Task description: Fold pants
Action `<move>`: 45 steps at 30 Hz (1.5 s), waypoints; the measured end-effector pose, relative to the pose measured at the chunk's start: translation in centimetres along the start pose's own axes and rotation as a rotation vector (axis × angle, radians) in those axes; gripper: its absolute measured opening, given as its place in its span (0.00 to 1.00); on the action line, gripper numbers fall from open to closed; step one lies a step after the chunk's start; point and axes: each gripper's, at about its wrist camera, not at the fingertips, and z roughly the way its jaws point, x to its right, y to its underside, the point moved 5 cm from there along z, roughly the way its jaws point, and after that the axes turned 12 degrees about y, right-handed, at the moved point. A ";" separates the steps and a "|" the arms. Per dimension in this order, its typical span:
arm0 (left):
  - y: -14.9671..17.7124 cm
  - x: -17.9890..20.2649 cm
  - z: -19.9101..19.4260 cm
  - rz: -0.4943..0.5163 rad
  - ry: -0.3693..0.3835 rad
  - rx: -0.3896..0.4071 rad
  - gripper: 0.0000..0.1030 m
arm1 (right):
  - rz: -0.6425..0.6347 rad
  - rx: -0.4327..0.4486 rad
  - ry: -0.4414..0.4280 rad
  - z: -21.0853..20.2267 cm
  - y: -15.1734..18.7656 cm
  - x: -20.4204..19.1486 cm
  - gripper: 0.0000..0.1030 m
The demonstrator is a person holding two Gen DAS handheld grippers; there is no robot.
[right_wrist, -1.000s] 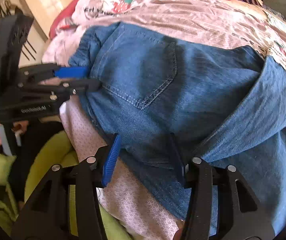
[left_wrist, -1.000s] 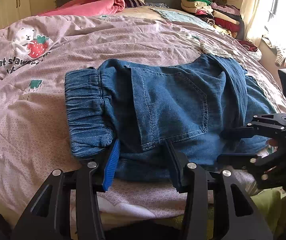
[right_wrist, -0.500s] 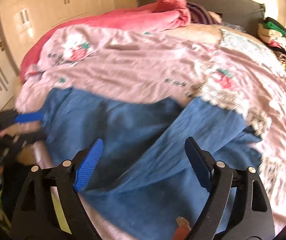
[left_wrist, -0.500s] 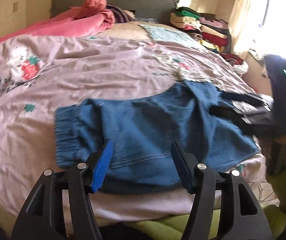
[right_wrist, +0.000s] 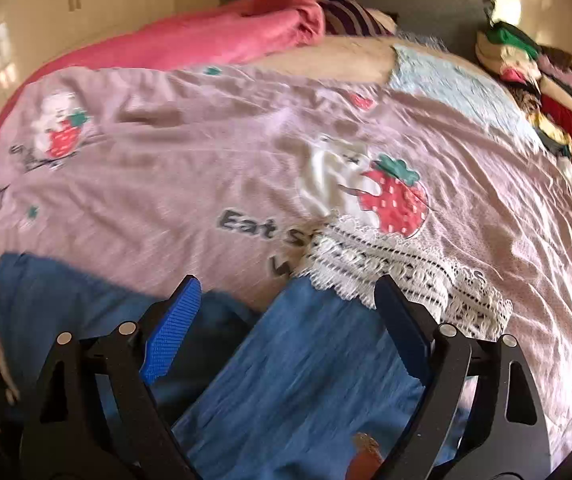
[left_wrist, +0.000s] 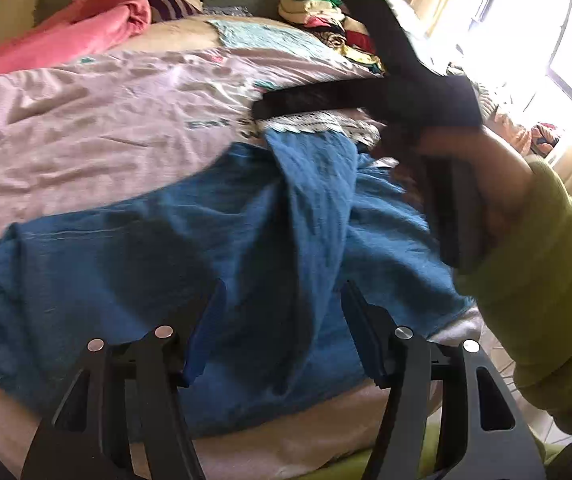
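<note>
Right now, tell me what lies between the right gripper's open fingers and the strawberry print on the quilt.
In the right wrist view, the right gripper is open over the jeans; between it and the strawberry print lies the white lace trim.

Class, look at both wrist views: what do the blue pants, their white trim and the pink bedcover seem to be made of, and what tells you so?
Blue pants: likely soft denim, matte; mottled blue weave, gathered waistband, limp folds.
White trim: seems to be openwork cotton lace; holes show the cover through it.
Pink bedcover: thin woven fabric, probably cotton, slight sheen; fine wrinkles, printed strawberries and lettering.
</note>
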 end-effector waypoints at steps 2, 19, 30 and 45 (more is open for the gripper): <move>-0.3 0.3 1.1 -0.005 0.009 -0.011 0.57 | 0.006 -0.032 0.014 1.5 -0.3 0.0 0.80; 0.1 1.7 4.4 0.055 0.020 -0.061 0.40 | 0.143 -0.035 -0.002 3.7 0.2 5.0 0.09; -0.7 1.0 3.8 0.063 0.018 -0.035 0.07 | 0.383 0.057 -0.078 -5.7 6.1 13.4 0.09; 2.1 3.3 -0.2 0.251 0.027 -0.065 0.03 | 0.658 -0.149 -0.153 -12.0 21.8 14.3 0.09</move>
